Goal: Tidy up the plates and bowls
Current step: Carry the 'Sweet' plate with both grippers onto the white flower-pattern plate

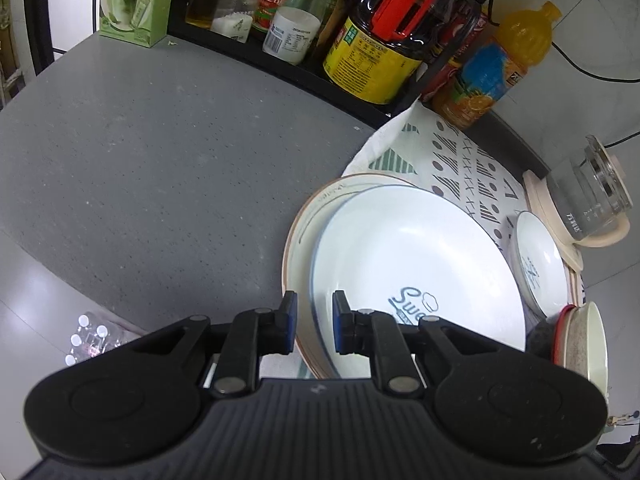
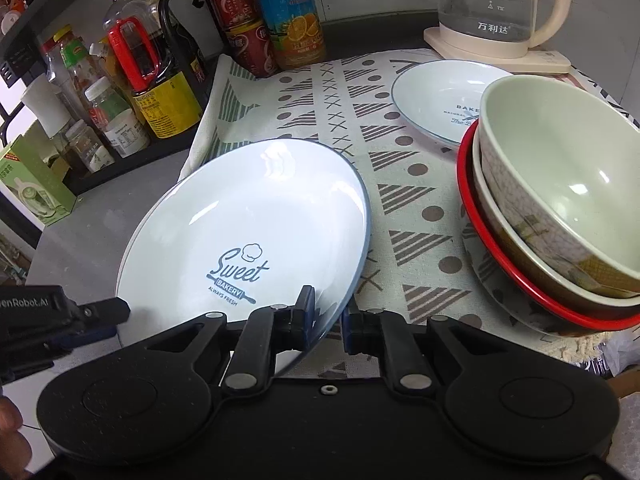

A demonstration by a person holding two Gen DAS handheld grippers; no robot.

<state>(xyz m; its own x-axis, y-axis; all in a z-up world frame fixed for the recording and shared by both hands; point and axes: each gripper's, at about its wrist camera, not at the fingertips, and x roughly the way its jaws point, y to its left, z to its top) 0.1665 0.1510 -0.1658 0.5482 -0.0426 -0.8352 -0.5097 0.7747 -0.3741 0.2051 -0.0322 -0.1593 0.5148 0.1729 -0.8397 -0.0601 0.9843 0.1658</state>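
A large white "Sweet Bakery" plate [image 2: 248,216] with a blue rim lies on a larger brown-rimmed plate [image 1: 304,220]. My right gripper [image 2: 328,320] has its jaws on either side of the white plate's near rim, a little apart. My left gripper [image 1: 314,320] straddles the rims of both plates, jaws slightly apart; it also shows in the right wrist view [image 2: 60,320]. A smaller white plate [image 2: 436,96] lies on the patterned cloth [image 2: 400,184]. A stack of bowls [image 2: 560,200] stands at the right, green-white bowl on top, red-rimmed one beneath.
A black rack [image 1: 280,64] of bottles and jars lines the back of the grey counter [image 1: 140,160]. An orange juice bottle [image 1: 500,68] and red cans [image 2: 244,28] stand by it. A glass kettle [image 2: 492,8] on its base sits behind the small plate. A green box [image 1: 132,0] stands far left.
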